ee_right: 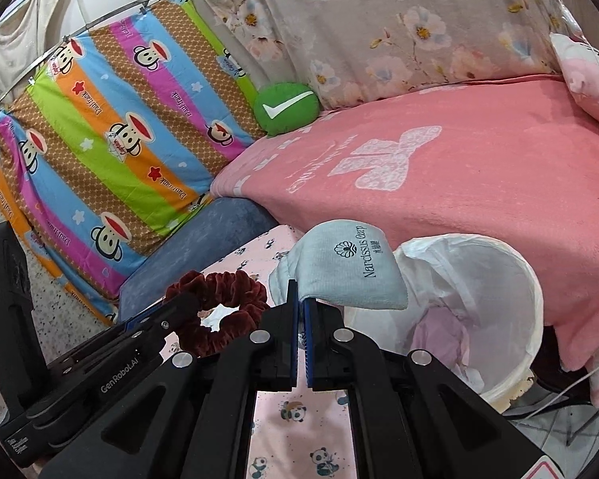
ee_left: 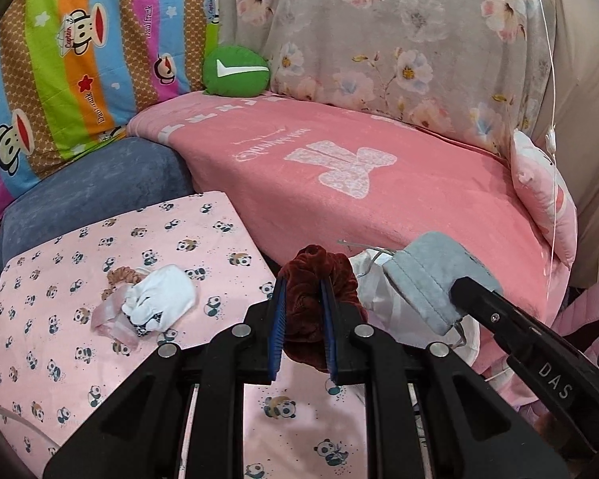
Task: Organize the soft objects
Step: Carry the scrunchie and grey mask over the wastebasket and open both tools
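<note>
My left gripper (ee_left: 302,293) is shut on a dark red velvet scrunchie (ee_left: 319,275), held up above the panda-print pink sheet (ee_left: 100,343). The same scrunchie (ee_right: 219,307) shows at the left of the right wrist view, gripped by the left gripper (ee_right: 187,303). My right gripper (ee_right: 300,299) is shut on a folded light blue-grey cloth (ee_right: 347,263) printed with dark lettering. That cloth (ee_left: 431,275) hangs at the right in the left wrist view, over a white bag-lined bucket (ee_right: 515,279). A small heap of a white sock (ee_left: 159,299), a pale scrunchie and pink cloth lies on the panda sheet.
A pink blanket (ee_left: 379,183) covers the sofa seat behind. A green round cushion (ee_left: 235,70) with a white tick sits at the back. A blue cushion (ee_left: 100,191) lies left, a pink pillow (ee_left: 543,195) right. Striped cartoon fabric (ee_right: 112,139) hangs at the left.
</note>
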The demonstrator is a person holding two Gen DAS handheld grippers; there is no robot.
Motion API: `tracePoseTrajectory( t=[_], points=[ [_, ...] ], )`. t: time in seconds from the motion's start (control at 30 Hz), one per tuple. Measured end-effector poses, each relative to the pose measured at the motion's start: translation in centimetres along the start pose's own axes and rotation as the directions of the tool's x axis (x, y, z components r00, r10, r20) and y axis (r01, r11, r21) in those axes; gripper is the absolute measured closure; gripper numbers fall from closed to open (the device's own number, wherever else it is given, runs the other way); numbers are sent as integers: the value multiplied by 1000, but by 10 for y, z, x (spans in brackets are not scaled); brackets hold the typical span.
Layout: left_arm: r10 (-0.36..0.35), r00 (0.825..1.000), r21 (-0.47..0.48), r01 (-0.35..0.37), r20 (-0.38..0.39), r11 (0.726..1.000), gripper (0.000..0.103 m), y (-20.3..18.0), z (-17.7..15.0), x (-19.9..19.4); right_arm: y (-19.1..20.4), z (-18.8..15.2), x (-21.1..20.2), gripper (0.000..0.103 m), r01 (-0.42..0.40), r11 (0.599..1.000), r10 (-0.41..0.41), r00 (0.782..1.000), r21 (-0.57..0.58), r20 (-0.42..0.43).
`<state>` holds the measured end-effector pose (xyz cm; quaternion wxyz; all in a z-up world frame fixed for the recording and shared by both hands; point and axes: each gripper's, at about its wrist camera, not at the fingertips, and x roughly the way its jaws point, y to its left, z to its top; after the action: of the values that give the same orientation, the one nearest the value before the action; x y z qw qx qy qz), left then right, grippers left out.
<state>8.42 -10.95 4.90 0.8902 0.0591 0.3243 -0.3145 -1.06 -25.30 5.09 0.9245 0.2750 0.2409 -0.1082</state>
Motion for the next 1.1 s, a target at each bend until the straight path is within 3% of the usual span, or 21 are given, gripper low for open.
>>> tracePoseTrajectory(
  t=[0.4, 1.1],
  points=[
    [-45, 997, 61, 48, -61, 997, 87, -47, -5, 30, -56, 1, -4, 99, 59, 997, -58, 998, 58, -10],
    [-77, 988, 81, 88, -135, 993, 85, -76, -12, 69, -96, -5, 13, 99, 127, 987, -123, 991, 100, -52]
  ],
)
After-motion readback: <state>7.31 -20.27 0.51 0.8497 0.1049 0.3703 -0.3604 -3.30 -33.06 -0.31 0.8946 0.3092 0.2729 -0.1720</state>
